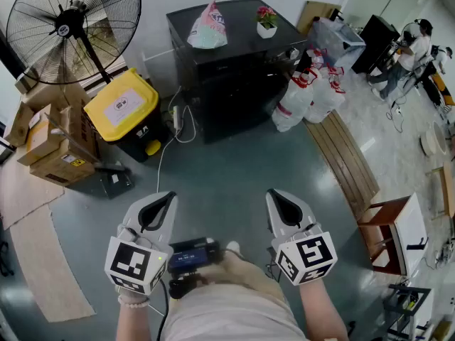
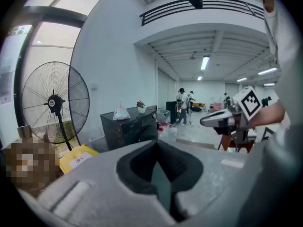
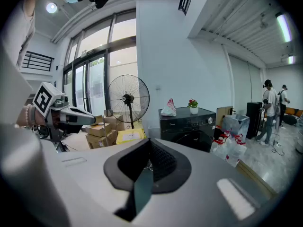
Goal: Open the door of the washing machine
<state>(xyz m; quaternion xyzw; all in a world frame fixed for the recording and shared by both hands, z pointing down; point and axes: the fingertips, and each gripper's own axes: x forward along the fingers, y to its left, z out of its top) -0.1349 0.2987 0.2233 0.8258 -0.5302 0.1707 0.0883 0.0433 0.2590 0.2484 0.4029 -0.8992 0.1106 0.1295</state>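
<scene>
Both pairs of jaws are pressed together with nothing between them. In the head view the left gripper (image 1: 169, 196) sits at lower centre-left of the frame and the right gripper (image 1: 271, 192) at lower centre-right. They are side by side, held out in front of the person's body over bare grey floor (image 1: 227, 169), and both tilt slightly downward. Neither touches anything. The washing machine (image 1: 227, 62), a dark front-loading cabinet, stands at upper centre of the frame against the white wall, well apart from both grippers. A pink bag (image 1: 207, 28) and a small potted flower (image 1: 266, 21) rest on its top. In the right gripper view its round door (image 3: 194, 137) faces the camera at centre-right and appears to lie flush with the front, so it looks closed. To the machine's left are a yellow-lidded bin (image 1: 122, 105), a standing fan (image 1: 71, 27) and cardboard boxes (image 1: 46, 137). To its right is a cluster of clear bottles (image 1: 306, 94). Judged from this, the task has not begun. The approach to the machine, taking hold of the door and swinging it open all remain.
</scene>
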